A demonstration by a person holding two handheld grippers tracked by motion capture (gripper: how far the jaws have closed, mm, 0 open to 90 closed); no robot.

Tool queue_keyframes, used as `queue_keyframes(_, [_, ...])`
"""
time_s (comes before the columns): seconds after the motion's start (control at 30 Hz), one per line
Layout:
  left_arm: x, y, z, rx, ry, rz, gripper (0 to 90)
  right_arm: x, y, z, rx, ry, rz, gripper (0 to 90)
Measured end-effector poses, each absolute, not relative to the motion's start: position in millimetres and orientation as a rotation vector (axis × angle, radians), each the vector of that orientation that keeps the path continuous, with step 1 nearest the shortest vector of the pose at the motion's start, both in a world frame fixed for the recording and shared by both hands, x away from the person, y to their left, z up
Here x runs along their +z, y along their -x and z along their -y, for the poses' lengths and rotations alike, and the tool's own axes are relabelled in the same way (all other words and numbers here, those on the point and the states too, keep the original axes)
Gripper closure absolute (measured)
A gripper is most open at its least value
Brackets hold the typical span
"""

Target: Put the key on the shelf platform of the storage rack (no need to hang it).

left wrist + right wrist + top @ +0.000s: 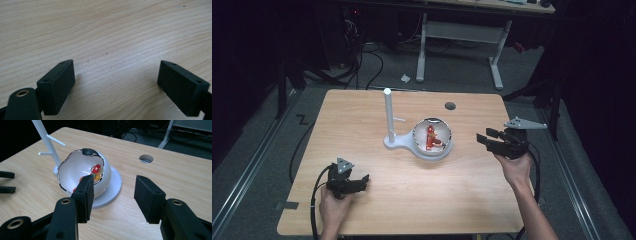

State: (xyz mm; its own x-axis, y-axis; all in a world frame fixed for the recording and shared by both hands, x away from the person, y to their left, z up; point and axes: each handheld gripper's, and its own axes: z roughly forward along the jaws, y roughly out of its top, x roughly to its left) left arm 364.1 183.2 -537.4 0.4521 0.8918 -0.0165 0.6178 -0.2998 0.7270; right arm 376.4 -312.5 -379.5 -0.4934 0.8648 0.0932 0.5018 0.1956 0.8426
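A white bowl [432, 138] sits near the middle of the wooden surface [402, 200], resting on a round white base plate [113, 188]. From the high view the bowl opens upward; in the right gripper view its opening faces that camera, with a wavy shiny rim and a dark knob [88, 151] at the top edge. Inside lie small red pieces [431, 137] with some orange or yellow among them; what they are cannot be told. A white post [388, 116] with thin side pegs stands upright just beside the bowl, on an arm joined to the same base.

The left gripper [354, 184] is held low over the near left part of the surface, well apart from the bowl, its jaws spread wide with only bare wood between them. The right gripper [488, 141] is held to the right of the bowl, near it but not touching, pointing toward it with jaws apart and nothing between them.

A round hole [450, 106] lies in the surface beyond the bowl
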Motion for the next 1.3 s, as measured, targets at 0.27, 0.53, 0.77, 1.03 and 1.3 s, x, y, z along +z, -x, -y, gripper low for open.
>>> queue_keyframes(0.27, [-537.4, -364.1, -183.2, 0.522, -2.031, -1.257, 14.9, -380.9, -364.8, 322.4, 1.245, -1.292, -2.051, 50.3])
queue_keyframes(0.53, [-537.4, -364.1, -183.2, 0.522, -2.031, -1.257, 14.9, -387.4, -352.5, 333.9, 1.258, -1.322, -2.019, 50.4])
queue_keyframes(0.77, [-537.4, -364.1, -183.2, 0.522, -2.031, -1.257, 14.9, -391.5, -342.2, 339.4, 1.275, -1.338, -2.008, 50.4])
queue_keyframes(1.03, [-537.4, -364.0, -183.1, 0.523, -2.031, -1.257, 14.9, -396.1, -331.3, 337.9, 1.288, -1.339, -2.011, 50.5])
queue_keyframes(1.3, [-537.3, -364.0, -183.2, 0.523, -2.032, -1.257, 14.9, -408.8, -329.6, 332.0, 1.305, -1.35, -2.033, 50.6])
